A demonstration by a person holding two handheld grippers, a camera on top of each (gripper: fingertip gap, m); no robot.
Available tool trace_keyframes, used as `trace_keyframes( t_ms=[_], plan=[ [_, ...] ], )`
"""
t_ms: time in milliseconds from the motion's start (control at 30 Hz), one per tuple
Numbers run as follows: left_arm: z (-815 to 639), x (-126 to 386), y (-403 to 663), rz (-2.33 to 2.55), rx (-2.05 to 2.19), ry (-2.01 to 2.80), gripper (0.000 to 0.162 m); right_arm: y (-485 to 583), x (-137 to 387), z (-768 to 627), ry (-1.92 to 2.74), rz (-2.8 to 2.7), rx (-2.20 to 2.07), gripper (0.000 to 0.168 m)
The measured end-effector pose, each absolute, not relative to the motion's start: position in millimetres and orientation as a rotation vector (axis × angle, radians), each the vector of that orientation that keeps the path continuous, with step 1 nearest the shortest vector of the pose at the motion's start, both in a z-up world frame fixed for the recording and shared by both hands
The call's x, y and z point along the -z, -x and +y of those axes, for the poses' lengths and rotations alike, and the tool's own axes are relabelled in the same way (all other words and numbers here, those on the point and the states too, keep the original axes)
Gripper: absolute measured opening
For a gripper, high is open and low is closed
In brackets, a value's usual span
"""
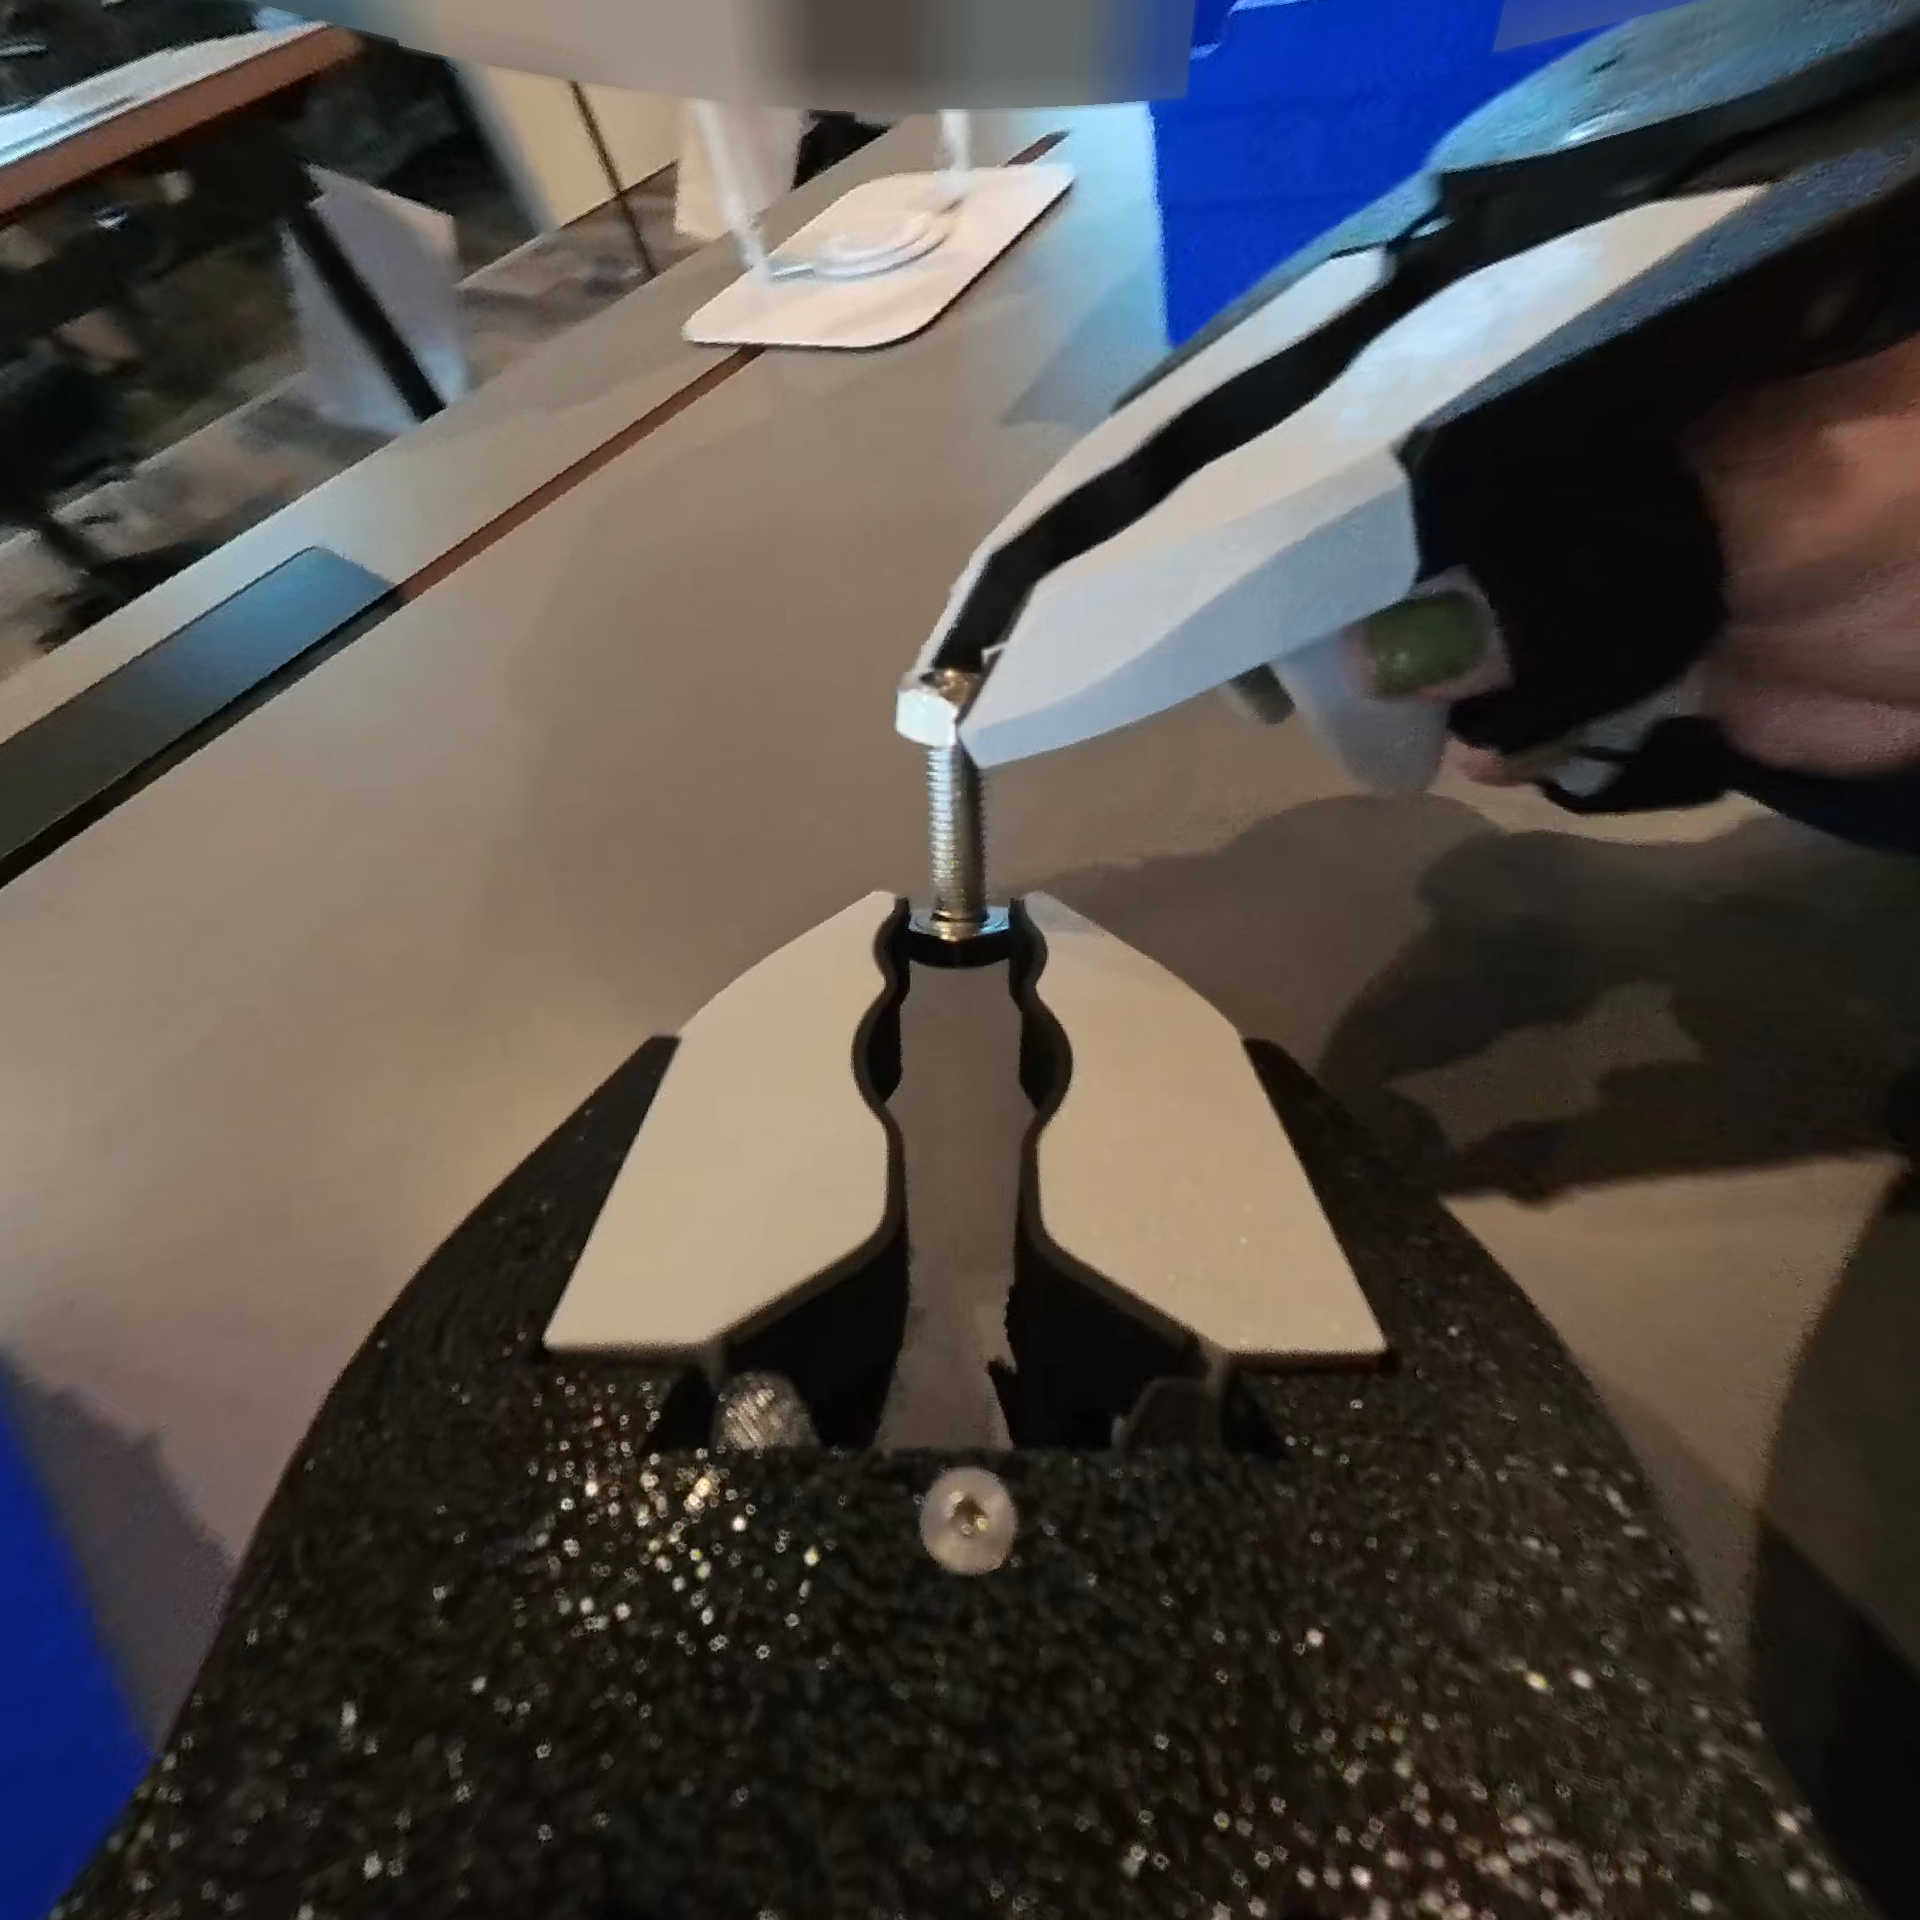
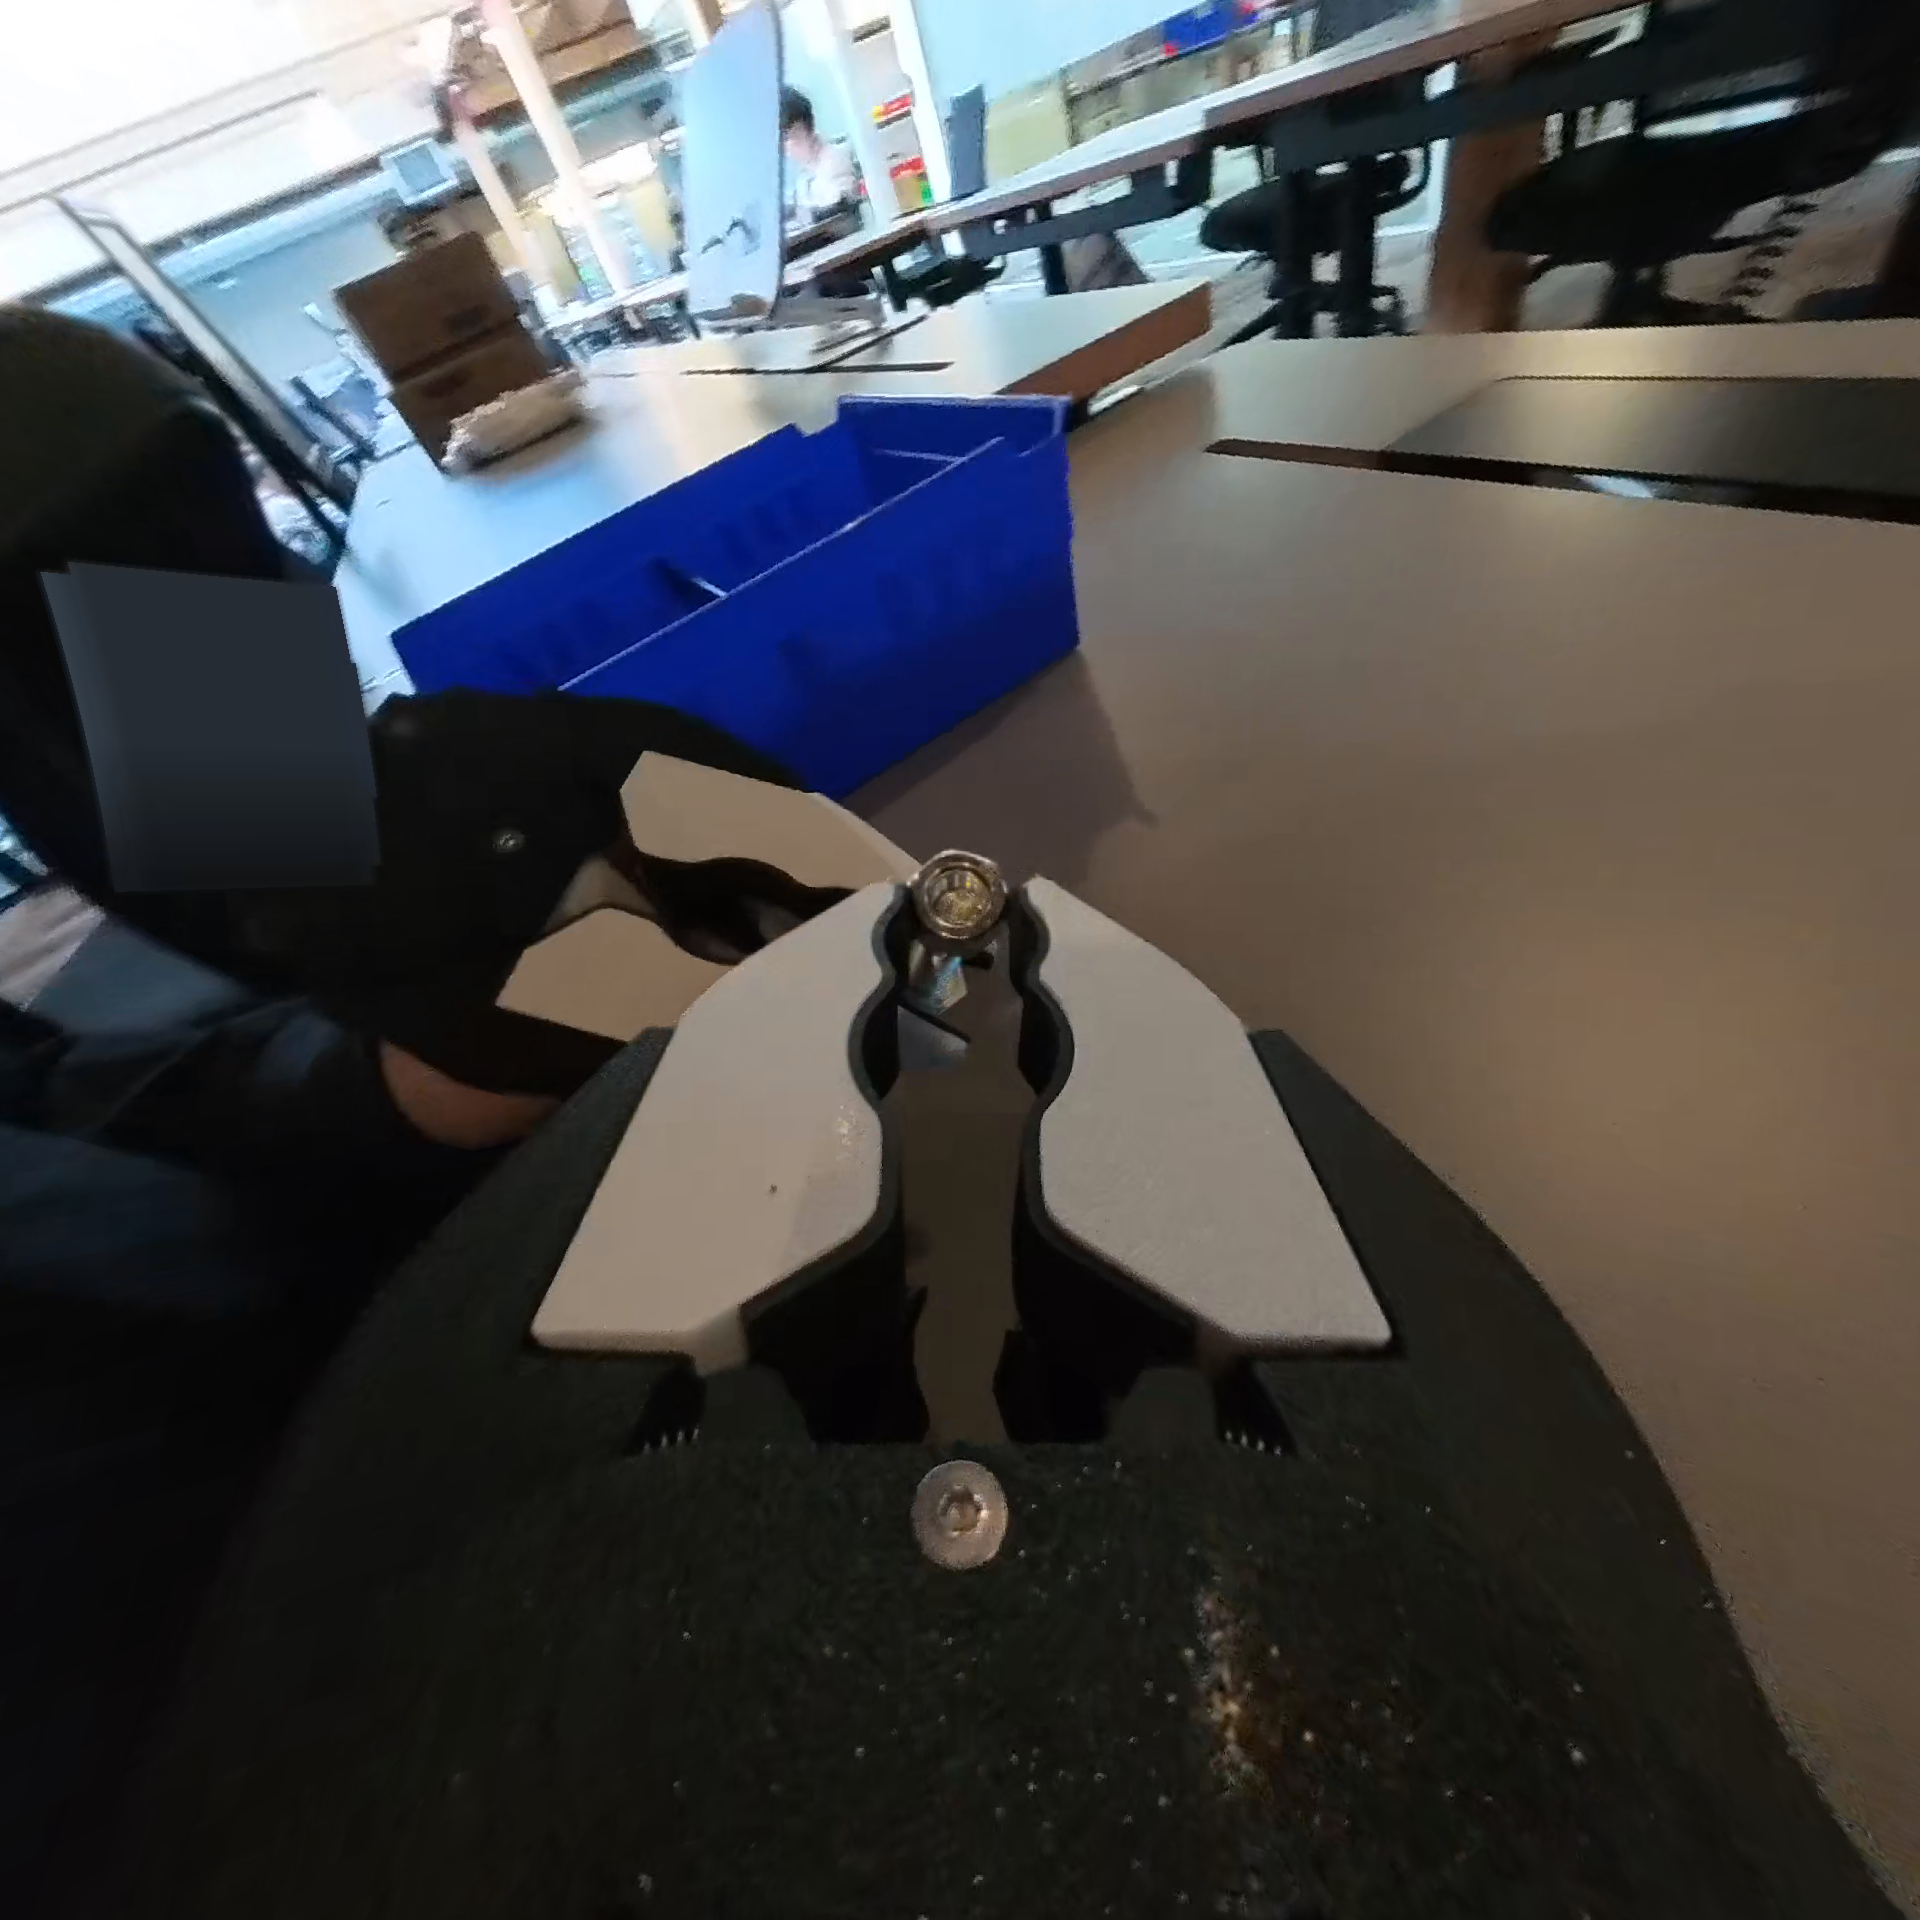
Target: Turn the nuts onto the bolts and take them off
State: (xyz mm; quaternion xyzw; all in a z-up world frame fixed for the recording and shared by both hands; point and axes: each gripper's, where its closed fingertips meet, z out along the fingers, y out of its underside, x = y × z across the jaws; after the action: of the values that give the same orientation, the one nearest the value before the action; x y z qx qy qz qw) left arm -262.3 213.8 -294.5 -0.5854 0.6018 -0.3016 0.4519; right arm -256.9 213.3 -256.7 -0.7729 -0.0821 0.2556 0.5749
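Left gripper (image 1: 957, 920) pinches the nut (image 1: 961, 923), right gripper (image 2: 954, 906) clamps the bolt (image 1: 951, 805) head, both held above the table (image 1: 582, 748) middle; small rigid slick steel, best gripped on hex flats.

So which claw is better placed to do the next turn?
Right, probably. The right claw pinches the bolt by its head from above, free to twist. The left claw clamps the nut at the bolt's lower end, steadying it.
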Motion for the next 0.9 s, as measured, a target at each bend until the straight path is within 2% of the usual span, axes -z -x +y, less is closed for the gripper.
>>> trace_keyframes(
  t_ms=[500, 600, 700, 900],
  plan=[
    [208.0, 294.9, 261.2, 1.493, 0.869, 1.445, 0.017, 261.1, 255.7, 207.3, 1.791, -0.222, -0.628, 0.019],
    [201.7, 294.2, 259.8, 1.522, 0.89, 1.417, 0.018, 265.0, 252.5, 207.1, 1.771, -0.255, -0.648, 0.029],
    [195.5, 293.7, 258.7, 1.545, 0.919, 1.395, 0.017, 268.3, 241.9, 201.8, 1.705, -0.324, -0.647, 0.03],
    [165.9, 274.5, 263.0, 1.584, 1.26, 1.273, 0.017, 277.9, 220.4, 171.2, 1.512, -0.696, -0.762, 0.037]
  ],
)
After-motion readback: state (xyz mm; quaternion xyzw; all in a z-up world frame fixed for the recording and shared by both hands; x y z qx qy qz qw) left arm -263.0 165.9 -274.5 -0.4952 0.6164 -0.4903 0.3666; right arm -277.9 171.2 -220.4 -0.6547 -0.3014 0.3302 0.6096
